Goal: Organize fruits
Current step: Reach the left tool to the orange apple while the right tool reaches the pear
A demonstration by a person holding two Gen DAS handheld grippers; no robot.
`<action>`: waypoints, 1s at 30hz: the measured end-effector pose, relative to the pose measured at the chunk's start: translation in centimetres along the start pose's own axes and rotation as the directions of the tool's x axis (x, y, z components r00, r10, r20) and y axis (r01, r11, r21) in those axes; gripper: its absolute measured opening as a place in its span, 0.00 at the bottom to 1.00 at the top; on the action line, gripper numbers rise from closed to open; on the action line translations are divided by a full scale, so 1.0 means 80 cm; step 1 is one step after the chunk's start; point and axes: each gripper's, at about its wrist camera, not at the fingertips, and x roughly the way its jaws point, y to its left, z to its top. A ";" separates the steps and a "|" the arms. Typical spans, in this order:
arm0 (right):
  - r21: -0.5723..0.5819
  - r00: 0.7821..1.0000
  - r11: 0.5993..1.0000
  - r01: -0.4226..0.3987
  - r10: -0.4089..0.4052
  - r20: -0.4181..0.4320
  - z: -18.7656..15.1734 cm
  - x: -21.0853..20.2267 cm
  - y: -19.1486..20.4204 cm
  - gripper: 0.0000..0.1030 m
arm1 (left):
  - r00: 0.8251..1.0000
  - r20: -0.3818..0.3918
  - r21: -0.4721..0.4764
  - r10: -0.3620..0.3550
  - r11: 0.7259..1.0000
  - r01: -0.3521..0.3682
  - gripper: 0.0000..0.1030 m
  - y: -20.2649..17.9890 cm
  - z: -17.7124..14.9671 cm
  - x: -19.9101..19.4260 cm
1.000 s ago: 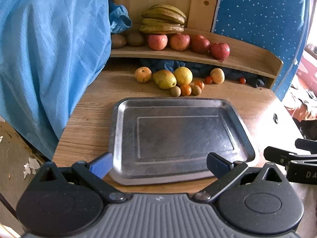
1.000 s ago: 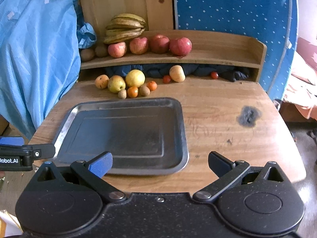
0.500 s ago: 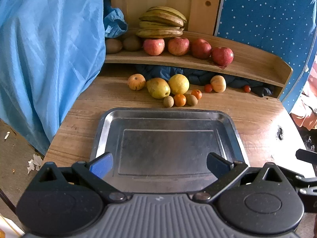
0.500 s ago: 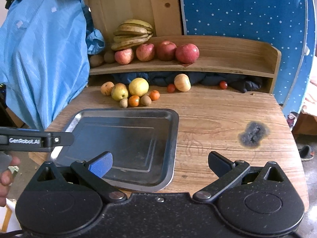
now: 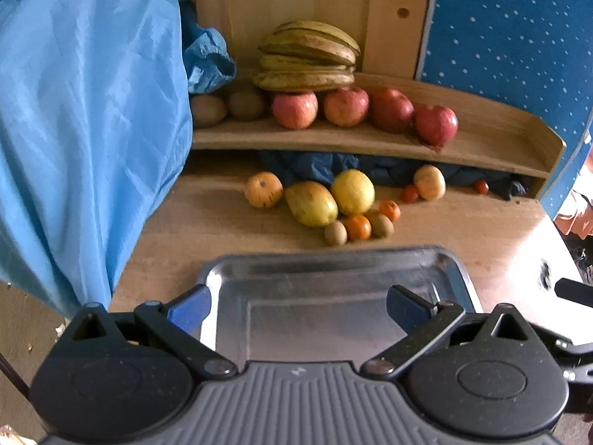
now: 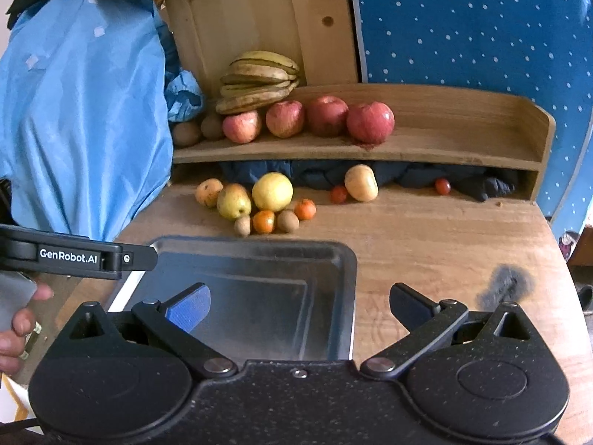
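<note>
Both units are released and carry nothing: the left hand-held gripper (image 5: 298, 302) and the right hand-held gripper (image 6: 300, 302) each show their jaws spread wide, hovering over the near part of the metal tray (image 6: 344, 278), which is bare.

The loose fruits lie ahead of both grippers, beyond the tray's far rim on the counter (image 6: 426, 244). The cluster is tight: a pear (image 5: 311, 204) and a yellow round fruit (image 5: 352, 191) touch, with two kiwis (image 5: 335, 232) and a small orange (image 5: 357, 227) pressed in just in front.

Risks, as judged:
- Closing on one fruit in this cluster is likely to nudge its neighbours; round pieces may roll across the counter.
- The small tomatoes (image 6: 339, 193), further ahead and right, could be crushed by a hard squeeze.
- The two grippers sit near each other; reaching for the same cluster invites a collision.
- The shelf (image 6: 444, 152) overhangs the far fruit, limiting approach from above.
</note>
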 end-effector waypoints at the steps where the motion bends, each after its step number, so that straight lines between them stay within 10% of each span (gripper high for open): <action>1: 0.001 1.000 1.000 0.005 -0.005 -0.005 0.003 0.006 0.003 1.00 | 1.000 -0.002 0.002 -0.002 1.000 0.002 1.00 0.004 0.004 0.005; 16: -0.002 0.989 0.997 0.075 -0.075 -0.127 0.034 0.094 0.062 1.00 | 0.994 -0.084 0.009 -0.075 0.997 0.076 1.00 0.096 0.065 0.107; 30: -0.283 0.983 0.955 0.093 -0.133 -0.126 0.092 0.175 0.147 0.99 | 0.980 -0.159 -0.051 -0.120 0.992 0.113 1.00 0.134 0.106 0.197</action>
